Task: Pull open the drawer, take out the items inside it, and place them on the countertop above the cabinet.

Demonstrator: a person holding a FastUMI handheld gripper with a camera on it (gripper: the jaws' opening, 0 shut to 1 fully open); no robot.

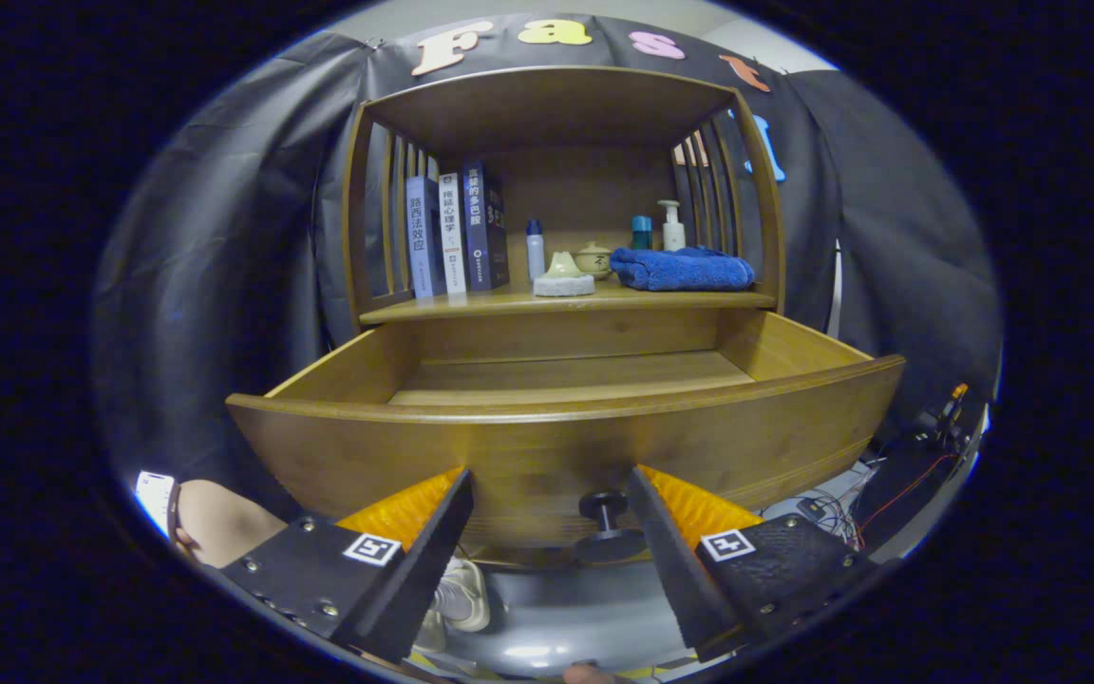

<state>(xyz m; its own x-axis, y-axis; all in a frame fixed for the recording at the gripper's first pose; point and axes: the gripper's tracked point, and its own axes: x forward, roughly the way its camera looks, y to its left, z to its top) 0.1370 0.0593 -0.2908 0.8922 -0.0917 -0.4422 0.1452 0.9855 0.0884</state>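
Note:
A wooden drawer [566,446] stands pulled out of the cabinet, right in front of me. Its inside floor [566,375] is bare where it shows; the near part is hidden behind the drawer front. A dark round knob [606,522] sticks out of the drawer front, between my fingers and nearer the right one. My gripper [547,499] is open, its black fingers [433,551] spread on either side of the knob without pressing on it. The countertop [509,304] above the drawer carries a folded blue towel [682,269], a pale cone-shaped piece on a pad [564,275] and a small round pot [594,259].
Three books [457,233] stand at the counter's left. A slim bottle [535,249], a teal bottle [641,232] and a pump bottle [671,226] stand at the back. Slatted sides enclose the shelf. A person's leg and shoe [457,598] show below the drawer. Cables [832,513] lie at lower right.

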